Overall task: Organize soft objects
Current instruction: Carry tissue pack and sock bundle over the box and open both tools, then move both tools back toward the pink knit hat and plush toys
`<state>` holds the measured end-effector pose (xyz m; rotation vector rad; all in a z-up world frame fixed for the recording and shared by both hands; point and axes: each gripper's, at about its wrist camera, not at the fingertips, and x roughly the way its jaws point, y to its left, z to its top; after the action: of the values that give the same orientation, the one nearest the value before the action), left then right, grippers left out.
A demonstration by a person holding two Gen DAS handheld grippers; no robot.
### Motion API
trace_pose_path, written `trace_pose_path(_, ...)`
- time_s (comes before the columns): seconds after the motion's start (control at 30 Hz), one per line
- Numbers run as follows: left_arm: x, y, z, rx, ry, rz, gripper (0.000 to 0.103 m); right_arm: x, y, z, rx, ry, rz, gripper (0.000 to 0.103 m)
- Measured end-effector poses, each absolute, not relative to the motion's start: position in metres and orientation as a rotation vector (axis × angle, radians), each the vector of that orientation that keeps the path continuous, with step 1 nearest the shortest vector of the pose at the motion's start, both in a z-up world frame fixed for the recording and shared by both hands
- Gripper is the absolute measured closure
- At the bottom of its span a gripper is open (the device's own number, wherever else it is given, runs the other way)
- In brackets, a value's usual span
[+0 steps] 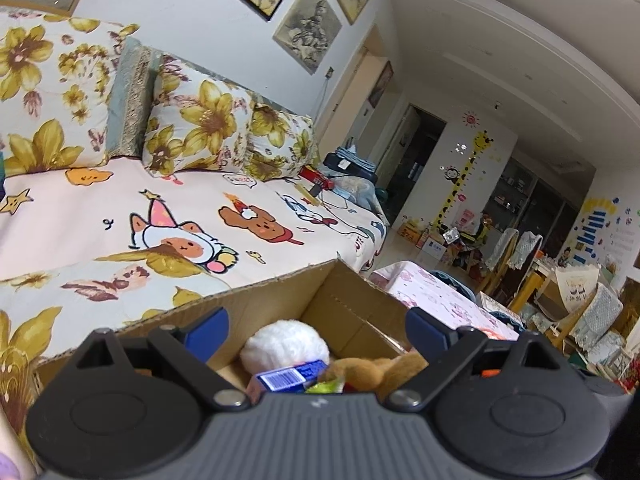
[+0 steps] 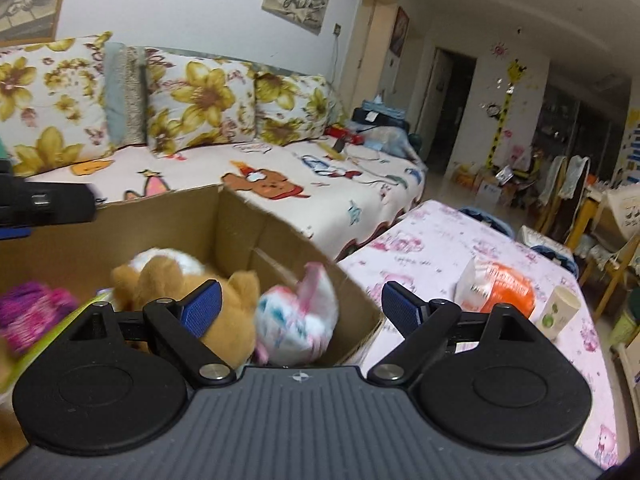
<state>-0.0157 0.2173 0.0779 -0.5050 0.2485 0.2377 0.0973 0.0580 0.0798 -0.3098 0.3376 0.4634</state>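
An open cardboard box stands in front of the sofa. It holds a white fluffy toy, a brown plush animal, a blue barcode pack and a blurred white, pink and blue soft toy. A purple fuzzy thing lies at the box's left. My left gripper is open and empty above the box. My right gripper is open, with the white and pink toy just beyond its fingers, inside the box.
The sofa with floral cushions runs behind the box. A table with a pink cloth lies to the right, carrying an orange and white bag and a white cup. Chairs and clutter fill the far right.
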Motion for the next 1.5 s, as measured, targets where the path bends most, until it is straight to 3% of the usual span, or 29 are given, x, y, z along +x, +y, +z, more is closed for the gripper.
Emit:
trace_pose_path(0.33,-0.019,0.209,0.08,-0.472,0.224,0.19,0.008,0.09,0.038,0.081,-0.145,0.293,0.376,0.0)
trace_pose_path(0.47,-0.022,0.2,0.084,-0.433,0.187,0.194,0.001,0.087,0.016,0.078,-0.015,0.347,0.362,0.0)
trace_pose_path(0.77,-0.028,0.186,0.093,-0.387,0.094,0.171,0.001,0.075,-0.021,0.062,0.074,0.439,0.264,0.0)
trace_pose_path(1.17,-0.034,0.141,0.096,-0.247,0.002,0.1,0.001,0.051,-0.065,0.05,0.027,0.445,0.08,0.0)
trace_pose_path(1.5,-0.025,0.102,0.091,-0.129,0.062,0.064,0.001,0.042,-0.097,0.04,-0.061,0.413,-0.007,0.0)
